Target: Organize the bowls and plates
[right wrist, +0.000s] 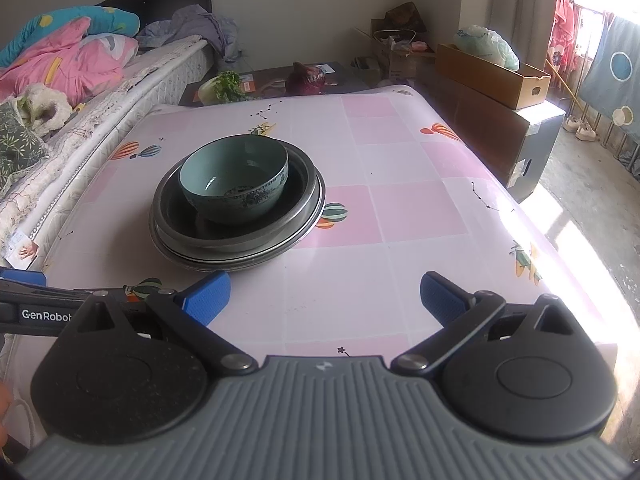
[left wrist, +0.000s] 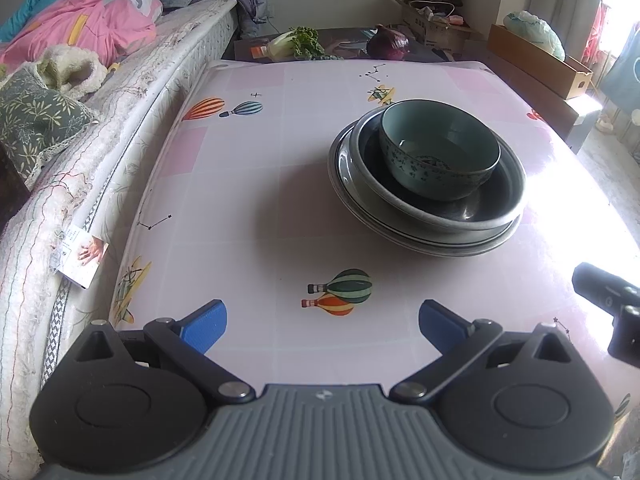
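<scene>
A teal patterned bowl [left wrist: 438, 150] sits inside a dark deep plate [left wrist: 472, 208], which rests on a wider grey plate [left wrist: 352, 196], all stacked on the table. The stack shows in the right wrist view too: bowl [right wrist: 236, 184], deep plate [right wrist: 304, 200], wide plate [right wrist: 172, 252]. My left gripper [left wrist: 322, 330] is open and empty, near the table's front edge, short of the stack. My right gripper [right wrist: 324, 300] is open and empty, to the right of and short of the stack. The left gripper's blue finger [right wrist: 22, 278] shows at the left of the right wrist view.
The table [left wrist: 240, 200] has a pink balloon-print cloth. A bed [left wrist: 100, 92] with bedding runs along its left side. Greens [left wrist: 294, 42] and a purple cabbage [left wrist: 388, 42] lie on a low stand behind. Cardboard boxes [right wrist: 492, 76] stand at the back right.
</scene>
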`<state>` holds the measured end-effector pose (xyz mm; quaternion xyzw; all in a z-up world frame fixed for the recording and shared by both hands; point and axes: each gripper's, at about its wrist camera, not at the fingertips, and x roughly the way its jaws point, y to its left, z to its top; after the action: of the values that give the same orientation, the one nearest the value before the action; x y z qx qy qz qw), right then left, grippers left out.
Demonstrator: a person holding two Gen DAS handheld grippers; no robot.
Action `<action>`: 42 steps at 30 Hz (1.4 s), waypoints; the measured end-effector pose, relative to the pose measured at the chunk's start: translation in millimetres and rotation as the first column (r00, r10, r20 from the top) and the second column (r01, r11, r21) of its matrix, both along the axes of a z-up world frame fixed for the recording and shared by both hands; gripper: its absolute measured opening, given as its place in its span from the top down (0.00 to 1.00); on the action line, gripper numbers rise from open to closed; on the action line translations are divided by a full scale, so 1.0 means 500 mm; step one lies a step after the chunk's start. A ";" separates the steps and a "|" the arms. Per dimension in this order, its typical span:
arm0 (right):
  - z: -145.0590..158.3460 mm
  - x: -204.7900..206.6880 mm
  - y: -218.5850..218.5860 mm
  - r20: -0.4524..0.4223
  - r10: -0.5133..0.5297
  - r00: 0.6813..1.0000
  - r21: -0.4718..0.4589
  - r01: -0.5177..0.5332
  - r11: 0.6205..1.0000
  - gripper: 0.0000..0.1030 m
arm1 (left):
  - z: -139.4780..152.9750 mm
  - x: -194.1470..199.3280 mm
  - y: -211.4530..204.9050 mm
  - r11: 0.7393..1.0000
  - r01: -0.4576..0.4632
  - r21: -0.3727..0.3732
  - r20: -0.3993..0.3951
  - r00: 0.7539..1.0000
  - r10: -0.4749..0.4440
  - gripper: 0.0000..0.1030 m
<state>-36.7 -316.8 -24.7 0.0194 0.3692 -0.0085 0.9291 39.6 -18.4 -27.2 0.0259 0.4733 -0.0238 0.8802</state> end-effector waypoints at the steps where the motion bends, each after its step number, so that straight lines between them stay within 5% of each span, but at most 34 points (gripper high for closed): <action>1: -0.001 0.000 0.000 -0.001 0.000 1.000 -0.002 0.000 1.000 0.01 | 0.000 0.000 0.000 1.000 0.000 -0.001 0.000 1.000 0.000 0.00; 42: -0.009 0.006 -0.007 -0.010 -0.011 1.000 -0.008 0.011 1.000 0.01 | -0.009 -0.002 -0.014 1.000 0.020 -0.006 -0.020 1.000 -0.020 0.00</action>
<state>-33.7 -320.1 -29.0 0.0177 0.3739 -0.0151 0.9272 38.7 -25.6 -31.5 0.0277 0.4818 -0.0342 0.8752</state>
